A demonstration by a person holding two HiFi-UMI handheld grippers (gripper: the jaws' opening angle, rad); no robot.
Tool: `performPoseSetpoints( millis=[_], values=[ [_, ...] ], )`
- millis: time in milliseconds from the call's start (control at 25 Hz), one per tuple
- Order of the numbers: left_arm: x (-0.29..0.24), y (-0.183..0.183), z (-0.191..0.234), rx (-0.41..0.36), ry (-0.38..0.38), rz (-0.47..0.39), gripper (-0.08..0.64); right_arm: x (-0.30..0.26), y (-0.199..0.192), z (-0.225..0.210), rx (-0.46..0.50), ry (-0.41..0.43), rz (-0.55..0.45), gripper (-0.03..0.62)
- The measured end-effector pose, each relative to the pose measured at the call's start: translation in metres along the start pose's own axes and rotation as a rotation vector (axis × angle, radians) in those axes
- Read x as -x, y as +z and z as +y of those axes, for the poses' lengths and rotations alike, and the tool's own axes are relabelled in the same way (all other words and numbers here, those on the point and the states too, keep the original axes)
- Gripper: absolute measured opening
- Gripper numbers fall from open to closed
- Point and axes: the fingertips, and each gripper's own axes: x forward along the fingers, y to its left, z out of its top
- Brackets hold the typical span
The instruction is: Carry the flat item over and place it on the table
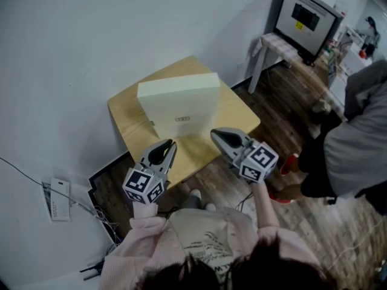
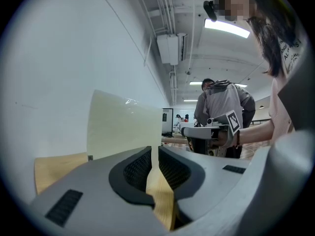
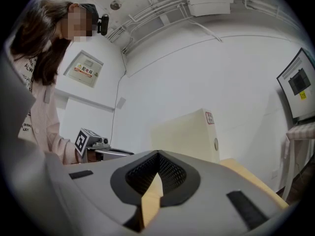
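Observation:
The flat cream box [image 1: 178, 104] stands on its edge on the small wooden table [image 1: 130, 132], its back towards the white wall. Neither gripper touches it. My left gripper [image 1: 169, 145] hovers over the table's front edge, left of the box's near face, with a narrow slit between its jaws and nothing in it. My right gripper [image 1: 216, 135] hangs at the front right, its jaws closed together and empty. In the left gripper view the box [image 2: 123, 124] rises just beyond the jaws [image 2: 154, 154]. In the right gripper view the box [image 3: 189, 132] stands ahead of the gripper [image 3: 157, 156].
A monitor [image 1: 305, 20] sits on a white side table at the back right. Another person [image 1: 357, 144] in grey stands at the right. A white power strip [image 1: 57, 198] and cables lie on the floor at the left. The floor is dark wood.

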Motion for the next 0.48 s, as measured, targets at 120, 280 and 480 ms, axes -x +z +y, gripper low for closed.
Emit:
performPoseSetpoints(
  millis=[120,280,480],
  values=[
    [0.0020,0.0000,0.0001,-0.003,0.005,-0.004,0.022,0.0005,0.0002,0.0010,-0.003,0.001,-0.001,-0.008],
    [0.0048,0.0008,-0.0006,-0.008,0.008,-0.010,-0.005,0.0019,0.0008,0.0015,-0.006,0.002,-0.005,-0.008],
    [0.0071,0.0009,-0.0026,-0.007,0.010,-0.015,-0.005,0.0043,0.0004,0.0033,-0.010,0.002,-0.003,-0.008]
  ],
)
